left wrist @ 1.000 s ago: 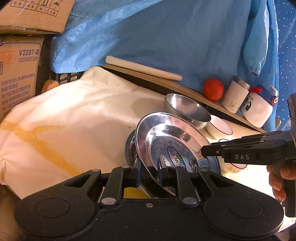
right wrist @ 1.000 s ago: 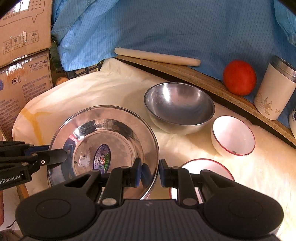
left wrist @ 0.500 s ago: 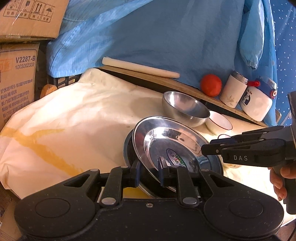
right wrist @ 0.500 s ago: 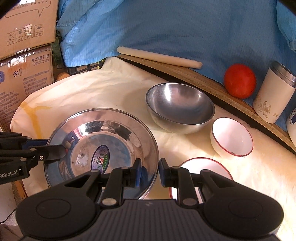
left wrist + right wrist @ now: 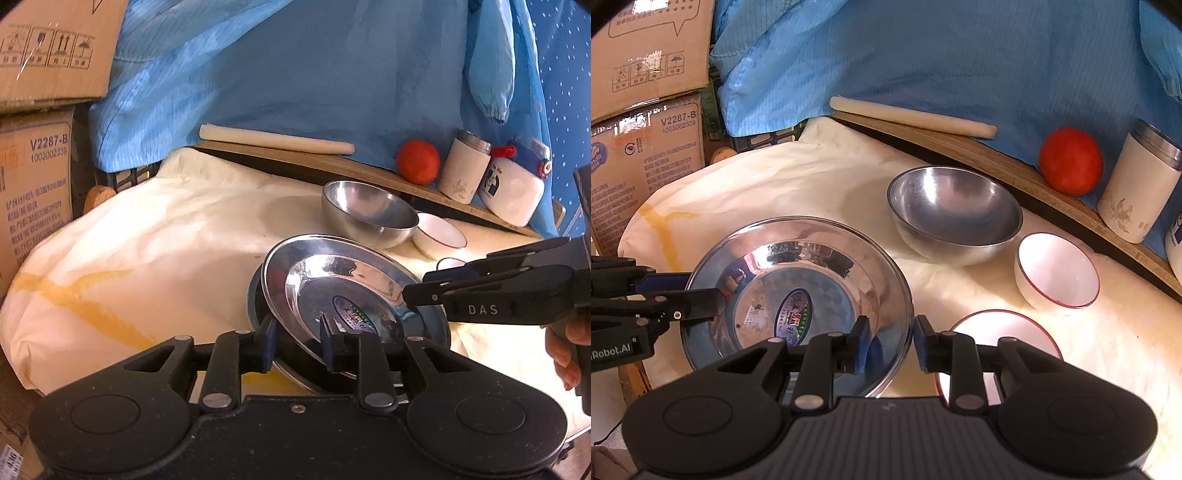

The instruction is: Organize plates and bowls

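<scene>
Steel plate [image 5: 798, 291] lands on its stack as the left tool [image 5: 297, 341] and right tool [image 5: 888, 341] spread, jaws opening around its rim; withdrawal likely follows.

cardboard box [image 5: 35, 192] reads "v2287-b"; right gripper [image 5: 413, 295] "das"; left gripper [image 5: 716, 295] "robot.ai".

Strong warm light falls on a cream cloth [image 5: 820, 173] with a yellow streak that covers the table, while blue fabric [image 5: 960, 55] hangs behind a wooden board [image 5: 960, 142] at the back and cardboard boxes [image 5: 33, 155] stand stacked at the left.
</scene>
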Available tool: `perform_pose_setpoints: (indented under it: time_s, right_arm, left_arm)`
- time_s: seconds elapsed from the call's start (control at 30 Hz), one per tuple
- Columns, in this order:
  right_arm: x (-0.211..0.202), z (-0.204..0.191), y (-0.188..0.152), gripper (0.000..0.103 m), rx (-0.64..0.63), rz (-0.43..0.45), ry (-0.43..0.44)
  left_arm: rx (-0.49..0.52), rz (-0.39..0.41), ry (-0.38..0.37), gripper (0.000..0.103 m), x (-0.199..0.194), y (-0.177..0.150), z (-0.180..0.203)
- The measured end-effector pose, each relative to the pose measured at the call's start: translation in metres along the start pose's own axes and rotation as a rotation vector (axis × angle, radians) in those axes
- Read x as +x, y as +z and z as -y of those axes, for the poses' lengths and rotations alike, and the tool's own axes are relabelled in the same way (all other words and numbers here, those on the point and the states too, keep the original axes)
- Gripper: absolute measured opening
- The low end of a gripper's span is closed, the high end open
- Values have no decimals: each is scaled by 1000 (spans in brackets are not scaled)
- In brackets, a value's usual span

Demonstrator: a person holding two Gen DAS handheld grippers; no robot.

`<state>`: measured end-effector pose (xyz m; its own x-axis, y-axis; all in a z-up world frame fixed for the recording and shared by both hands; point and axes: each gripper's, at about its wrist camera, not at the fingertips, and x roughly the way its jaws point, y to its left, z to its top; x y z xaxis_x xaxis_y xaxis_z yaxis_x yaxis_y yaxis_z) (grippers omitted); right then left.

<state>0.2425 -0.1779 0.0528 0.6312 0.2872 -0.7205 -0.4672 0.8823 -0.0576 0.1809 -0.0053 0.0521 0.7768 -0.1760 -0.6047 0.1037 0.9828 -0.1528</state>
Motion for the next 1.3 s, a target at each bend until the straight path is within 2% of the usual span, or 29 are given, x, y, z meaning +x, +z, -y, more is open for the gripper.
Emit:
perform_pose_setpoints:
  time_s: [0.27, 0.33, 0.4, 0.47, 0.53, 0.6, 0.77, 0.87, 0.97, 1.3]
  right_arm:
    - [-3, 2, -3, 34, 11, 12, 18]
    - [-4, 3, -4, 34, 18, 18, 26]
    - [-6, 5, -5, 37, 28, 26, 35]
    - [-7, 8, -5, 50, 39, 36, 44]
    - [-11, 11, -6, 54, 57, 54, 64]
    - [-15, 15, -6, 63, 71, 74, 68]
    - [-26, 29, -5, 84, 112, 133, 73]
    - [-33, 40, -4, 95, 145, 186, 77]
    - [-37, 52, -2, 100, 185, 236, 84]
    - [-33, 98, 20, 103, 279, 318, 90]
  left_arm:
    - [7, 6, 38, 35, -1, 1, -4]
    - [-5, 13, 37, 44, -2, 1, -7]
    - [-18, 30, 34, 58, -4, 2, -9]
    - [-26, 50, 36, 66, -7, 3, -9]
    - [-35, 74, 38, 76, -10, 4, -10]
    - [-45, 95, 41, 88, -11, 7, -10]
    - [-68, 143, 67, 102, -12, 14, -14]
    - [-85, 170, 80, 102, -10, 20, -17]
    - [-94, 171, 83, 102, -5, 30, -20]
    - [-72, 153, 64, 102, 27, 65, -16]
